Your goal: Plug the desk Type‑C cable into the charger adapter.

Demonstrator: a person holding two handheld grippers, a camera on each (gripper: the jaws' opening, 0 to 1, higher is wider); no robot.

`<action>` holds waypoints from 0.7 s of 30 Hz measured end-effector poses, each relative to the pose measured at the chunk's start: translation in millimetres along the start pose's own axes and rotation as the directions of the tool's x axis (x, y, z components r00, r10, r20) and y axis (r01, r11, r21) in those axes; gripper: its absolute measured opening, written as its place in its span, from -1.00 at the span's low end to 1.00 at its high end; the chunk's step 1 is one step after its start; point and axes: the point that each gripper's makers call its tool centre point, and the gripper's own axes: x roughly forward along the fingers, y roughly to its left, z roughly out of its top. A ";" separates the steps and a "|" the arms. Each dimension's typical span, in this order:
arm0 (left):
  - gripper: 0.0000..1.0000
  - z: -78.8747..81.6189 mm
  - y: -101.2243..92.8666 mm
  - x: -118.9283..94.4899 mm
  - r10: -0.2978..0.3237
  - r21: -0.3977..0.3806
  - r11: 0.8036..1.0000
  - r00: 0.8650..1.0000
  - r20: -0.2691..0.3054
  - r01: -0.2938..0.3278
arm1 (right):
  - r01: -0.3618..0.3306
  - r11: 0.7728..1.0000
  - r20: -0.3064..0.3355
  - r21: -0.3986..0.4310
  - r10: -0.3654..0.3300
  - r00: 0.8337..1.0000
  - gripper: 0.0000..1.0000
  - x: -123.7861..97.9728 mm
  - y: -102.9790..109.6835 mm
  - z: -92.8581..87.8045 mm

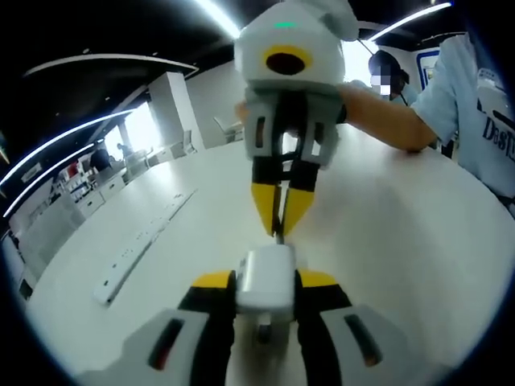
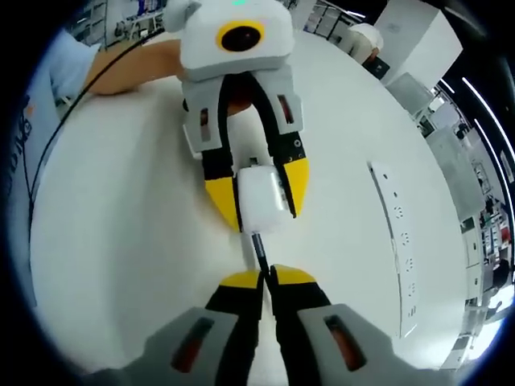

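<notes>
Right now the two tongs face each other, tip to tip, above a white bench. In the left gripper view, the left tongs rise from the bottom edge and grip a white charger adapter between their yellow-tipped fingers, one finger against each side of the block. Opposite them, the right tongs come in from the top, their yellow tips nearly together around the thin dark Type-C cable, whose plug end sits at the top face of the adapter (whether it is seated in the port I cannot tell).

From the right gripper view the same meeting is seen from the other side. The right tongs rise from below, closed narrow on the cable, and the short dark stretch of it runs up to the lower face of the adapter. The left tongs reach down from the top of that view and clamp the adapter between them.

A long white power strip lies flat on the bench, well apart from the tongs; it shows also in the right gripper view. A person's forearm rests on the bench behind the right tongs. A thin black cord trails across the bench near the person's sleeve.
</notes>
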 end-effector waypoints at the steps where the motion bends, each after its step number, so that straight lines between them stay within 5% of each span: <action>1: -0.43 0.0 0.1 0.1 0.000 -0.003 1.000 1.000 0.002 0.000 | 0.003 1.000 -0.006 0.005 -0.003 1.000 -0.88 0.6 0.2 0.4; 7: -0.43 0.5 -0.2 0.4 -0.002 0.001 1.000 1.000 0.003 0.002 | 0.001 1.000 -0.015 0.017 0.000 1.000 -0.88 1.6 1.5 -0.1; 9: -0.44 1.5 -1.7 1.1 -0.010 -0.002 1.000 1.000 0.009 0.010 | -0.067 0.997 0.085 0.044 0.063 0.994 -0.86 4.9 14.0 19.0; 10: -0.43 4.4 -7.8 4.4 -0.031 -0.003 0.999 0.999 0.015 0.032 | -0.064 0.989 -0.066 0.131 0.074 0.995 -0.86 -12.4 19.9 -7.0; 11: -0.43 4.9 -7.1 5.2 -0.024 0.001 1.000 1.000 0.019 0.024 | -0.040 0.999 0.044 0.020 0.040 0.998 -0.86 -19.9 12.0 10.5; 12: -0.43 4.5 -6.4 7.1 -0.015 0.012 1.000 1.000 0.015 0.015 | -0.017 1.000 0.015 -0.011 0.017 1.000 -0.86 -31.5 11.1 3.3; 13: -0.43 4.0 -5.8 6.8 -0.016 0.014 1.000 1.000 0.013 0.016 | -0.026 1.000 0.029 0.002 0.026 0.999 -0.86 3.4 16.5 21.3; 21: -0.42 1.0 -1.8 3.7 -0.018 0.021 1.000 1.000 0.021 0.018 | -0.017 1.000 0.044 -0.005 0.017 0.999 -0.85 2.7 12.7 19.1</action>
